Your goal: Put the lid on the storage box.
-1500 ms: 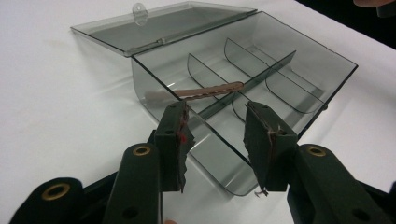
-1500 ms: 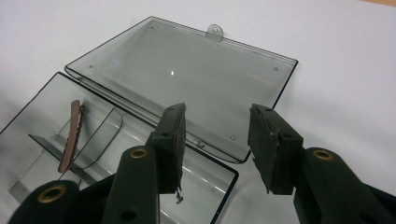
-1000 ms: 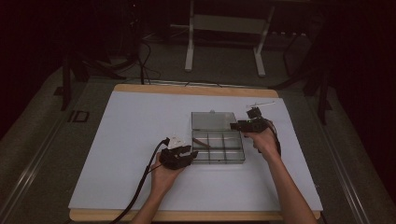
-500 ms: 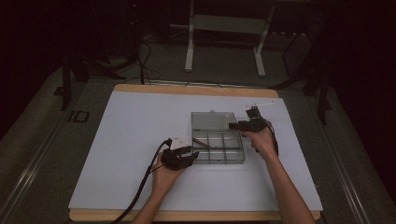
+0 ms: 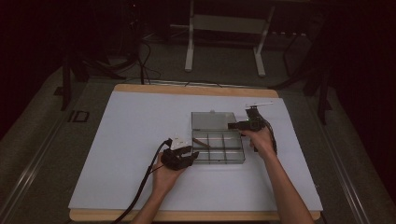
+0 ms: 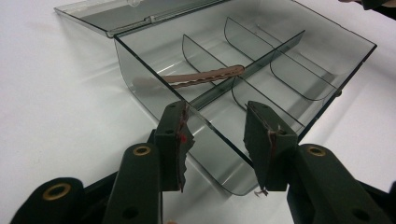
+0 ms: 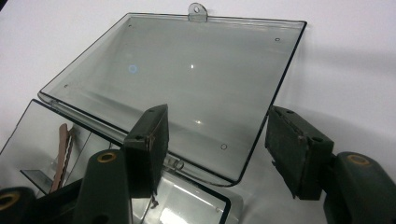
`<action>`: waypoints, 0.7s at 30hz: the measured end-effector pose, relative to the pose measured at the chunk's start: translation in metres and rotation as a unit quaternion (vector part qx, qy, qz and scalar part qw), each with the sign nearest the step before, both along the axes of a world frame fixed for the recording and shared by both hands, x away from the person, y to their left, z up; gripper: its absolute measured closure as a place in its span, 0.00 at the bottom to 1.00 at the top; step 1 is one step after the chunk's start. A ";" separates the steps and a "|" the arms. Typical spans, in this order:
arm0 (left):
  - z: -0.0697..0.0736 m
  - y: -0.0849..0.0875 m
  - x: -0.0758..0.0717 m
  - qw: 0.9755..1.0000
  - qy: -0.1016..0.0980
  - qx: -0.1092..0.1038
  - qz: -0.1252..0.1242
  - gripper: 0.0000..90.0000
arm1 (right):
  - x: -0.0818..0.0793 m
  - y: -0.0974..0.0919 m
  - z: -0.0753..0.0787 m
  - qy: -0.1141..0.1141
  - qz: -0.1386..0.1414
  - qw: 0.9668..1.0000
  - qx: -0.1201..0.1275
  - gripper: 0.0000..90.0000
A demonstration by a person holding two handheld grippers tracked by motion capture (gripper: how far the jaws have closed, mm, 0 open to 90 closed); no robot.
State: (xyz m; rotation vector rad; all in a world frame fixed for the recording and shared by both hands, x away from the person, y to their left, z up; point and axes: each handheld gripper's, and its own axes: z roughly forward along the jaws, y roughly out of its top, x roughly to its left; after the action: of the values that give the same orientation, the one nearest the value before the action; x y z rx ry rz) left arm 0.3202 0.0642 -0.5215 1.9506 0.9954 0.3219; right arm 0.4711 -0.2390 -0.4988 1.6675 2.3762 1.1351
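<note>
Clear smoky plastic compartment box (image 5: 218, 148) mid-table, hinged transparent lid (image 7: 177, 88) already flat open on far side. Brown serrated strip (image 6: 205, 76) rests inside across divider. My left gripper (image 6: 219, 135) straddles near-left box corner, jaws wide, not pinching. My right gripper (image 7: 219, 149), jaws just opened wide, sits over lid's right edge, nothing gripped. Judging opening done; strip still to handle.

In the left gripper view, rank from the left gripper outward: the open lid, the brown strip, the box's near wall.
From the left gripper:
1. Near wall of the box, between the open jaws.
2. Brown strip, lying inside across a divider.
3. Open lid, flat on the table beyond the box's far edge.
</note>
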 end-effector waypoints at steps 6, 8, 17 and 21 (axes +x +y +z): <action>0.000 0.000 0.000 1.000 0.001 0.001 0.002 0.68 | 0.004 -0.001 -0.003 0.017 -0.004 1.000 0.006 0.46; 0.000 0.000 0.000 1.000 0.002 0.001 0.002 0.68 | 0.006 -0.002 -0.004 0.021 -0.004 1.000 0.007 0.46; 0.001 -0.001 0.000 1.000 0.001 0.005 0.001 0.68 | 0.010 -0.006 -0.006 0.042 -0.011 0.999 0.029 0.50; 0.001 -0.001 0.000 1.000 0.001 0.007 0.001 0.68 | 0.011 -0.007 -0.007 0.049 -0.010 0.998 0.036 0.50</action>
State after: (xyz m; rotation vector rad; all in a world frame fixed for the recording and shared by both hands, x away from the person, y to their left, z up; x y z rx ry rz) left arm 0.3202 0.0633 -0.5205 1.9619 0.9985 0.3295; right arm 0.4823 -0.2460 -0.5054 1.8064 2.3959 1.1746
